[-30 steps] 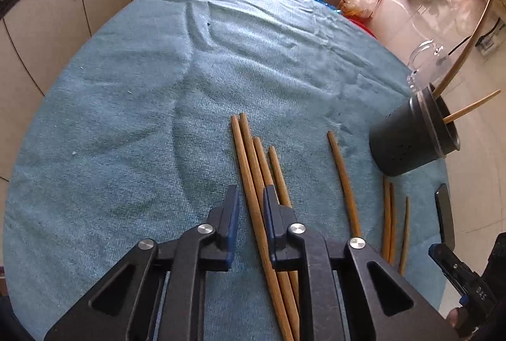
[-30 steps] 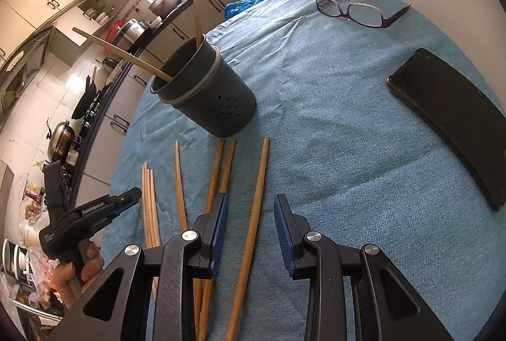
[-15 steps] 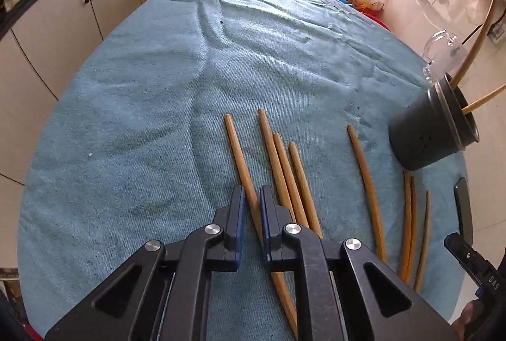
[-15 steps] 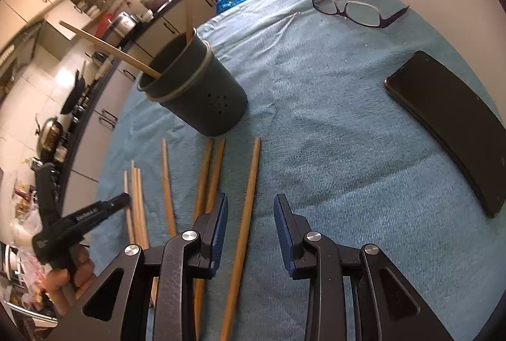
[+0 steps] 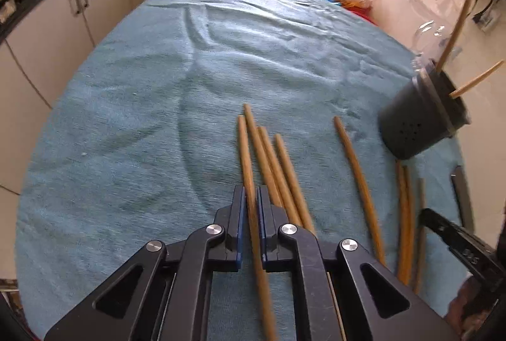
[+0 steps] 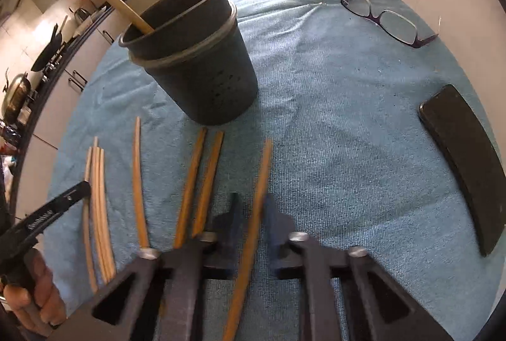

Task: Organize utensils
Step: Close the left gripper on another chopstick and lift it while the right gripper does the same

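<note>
Now the left gripper [image 5: 250, 198] has its jaws clamped on one wooden chopstick [image 5: 248, 170], which runs lengthwise between the pads and points away from the camera across the blue cloth [image 5: 126, 119], its far tip beside three more loose chopsticks [image 5: 278, 170] fanned just to its right. Another single chopstick [image 5: 357, 183] lies farther right, long axis angled toward the dark utensil holder [image 5: 417, 126], which stands near the cloth's right edge with two sticks leaning out of it. Over on the other side, the right gripper [image 6: 253, 208], blurred, has just been closing its jaws and now pinches a chopstick of its own [image 6: 261, 183]; that stick runs up the frame, tip aimed a little to the right of the holder [image 6: 202, 69]. A pair of chopsticks [image 6: 199, 183] lies just left of it, roughly parallel, tips near the holder's base. Glasses [image 6: 385, 18] and a dark phone [image 6: 465, 164] rest well to the right.
</note>
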Motion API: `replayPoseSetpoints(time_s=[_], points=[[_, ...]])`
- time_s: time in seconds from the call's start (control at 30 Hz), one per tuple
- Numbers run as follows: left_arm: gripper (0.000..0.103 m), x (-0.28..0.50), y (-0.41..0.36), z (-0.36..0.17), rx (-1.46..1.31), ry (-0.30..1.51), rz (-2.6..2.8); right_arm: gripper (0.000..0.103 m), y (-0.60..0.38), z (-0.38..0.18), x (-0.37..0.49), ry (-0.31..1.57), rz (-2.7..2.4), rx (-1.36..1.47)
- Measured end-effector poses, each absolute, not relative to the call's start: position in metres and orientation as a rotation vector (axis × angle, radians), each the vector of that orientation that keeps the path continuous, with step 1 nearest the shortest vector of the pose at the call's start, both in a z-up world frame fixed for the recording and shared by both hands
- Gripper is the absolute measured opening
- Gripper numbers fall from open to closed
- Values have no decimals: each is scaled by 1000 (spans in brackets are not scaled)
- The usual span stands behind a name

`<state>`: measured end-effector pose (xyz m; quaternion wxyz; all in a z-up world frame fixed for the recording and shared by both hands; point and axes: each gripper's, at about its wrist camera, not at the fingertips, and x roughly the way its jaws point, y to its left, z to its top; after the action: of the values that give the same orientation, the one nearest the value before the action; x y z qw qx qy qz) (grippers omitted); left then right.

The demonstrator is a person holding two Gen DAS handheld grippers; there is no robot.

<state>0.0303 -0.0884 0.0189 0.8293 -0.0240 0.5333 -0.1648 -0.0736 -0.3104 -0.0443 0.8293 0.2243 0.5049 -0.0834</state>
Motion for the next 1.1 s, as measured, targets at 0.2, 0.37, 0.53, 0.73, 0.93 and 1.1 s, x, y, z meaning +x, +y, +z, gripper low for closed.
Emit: replayPoseSetpoints(time_s=[0.2, 0.37, 0.53, 0.73, 0.93, 1.1], points=[[6, 18, -82, 38, -93, 1065, -401, 7, -314, -28, -88, 991, -120, 538], [6, 5, -76, 63, -124, 1006, -438, 7, -310, 6, -112, 865, -64, 563], [6, -10, -66, 90, -142, 940, -469, 7, -300, 36, -135, 751, -27, 555], [6, -33, -63, 124, -150, 849, -516, 7, -294, 66, -157, 623, -25, 510], [6, -47, -63, 143, -144, 803, -540, 7, -291, 82, -169, 562, -19, 491], [6, -51, -62, 150, -152, 788, -543, 7, -293, 90, -174, 539, -26, 487]])
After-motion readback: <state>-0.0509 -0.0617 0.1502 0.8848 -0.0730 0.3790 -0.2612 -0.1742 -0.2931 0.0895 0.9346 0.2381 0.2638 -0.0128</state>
